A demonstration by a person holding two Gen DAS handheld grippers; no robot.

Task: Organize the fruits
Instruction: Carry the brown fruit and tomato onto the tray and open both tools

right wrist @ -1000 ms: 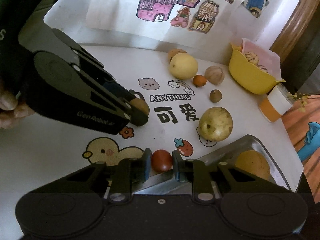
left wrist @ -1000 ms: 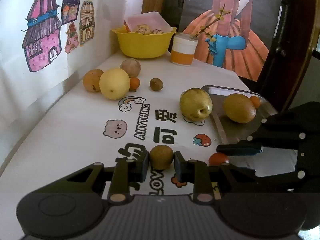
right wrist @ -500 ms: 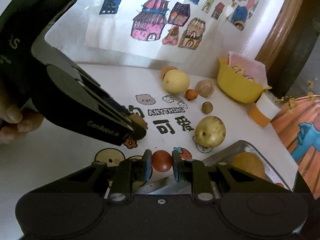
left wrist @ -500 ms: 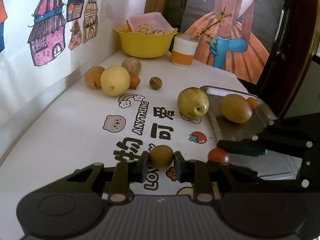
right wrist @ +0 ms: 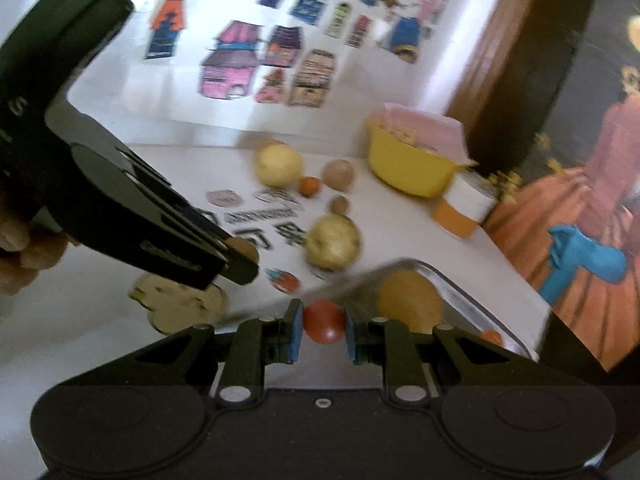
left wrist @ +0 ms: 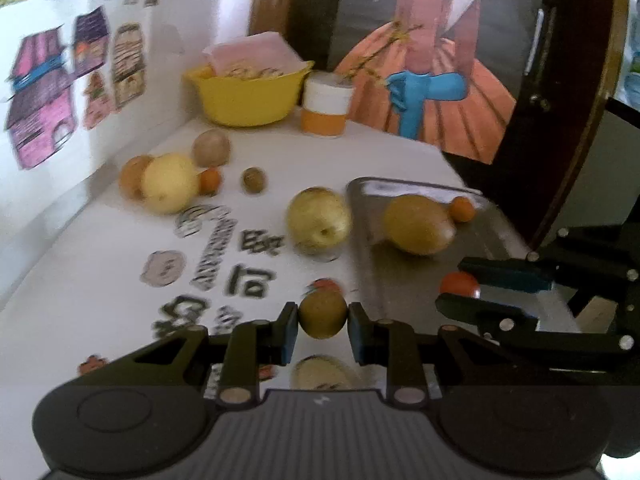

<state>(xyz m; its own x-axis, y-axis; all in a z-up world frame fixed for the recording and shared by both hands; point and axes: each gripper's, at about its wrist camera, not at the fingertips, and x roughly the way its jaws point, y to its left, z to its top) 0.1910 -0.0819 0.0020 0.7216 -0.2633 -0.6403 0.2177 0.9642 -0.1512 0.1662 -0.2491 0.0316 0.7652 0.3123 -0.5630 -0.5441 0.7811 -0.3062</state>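
Left tongs (left wrist: 323,317): clamped on a small brown-green fruit (left wrist: 322,318), held above the bench (left wrist: 100,280) near the tray's left edge.
Right tongs (right wrist: 323,322): clamped on a small red fruit (right wrist: 324,321), held over the metal tray (right wrist: 480,300).
Metal tray: one large tan fruit (left wrist: 418,224) and one small orange fruit (left wrist: 463,209) are carried.
Bench, loose items: a yellow-green apple (left wrist: 319,220) just left of the tray; farther back a yellow round fruit (left wrist: 170,188), an orange fruit partly hidden behind it, a small orange one, a brown round fruit (left wrist: 211,147) and a small dark fruit (left wrist: 253,179).
Rear: a yellow bowl (left wrist: 244,94) and a white-and-orange cup (left wrist: 325,108) are noted.
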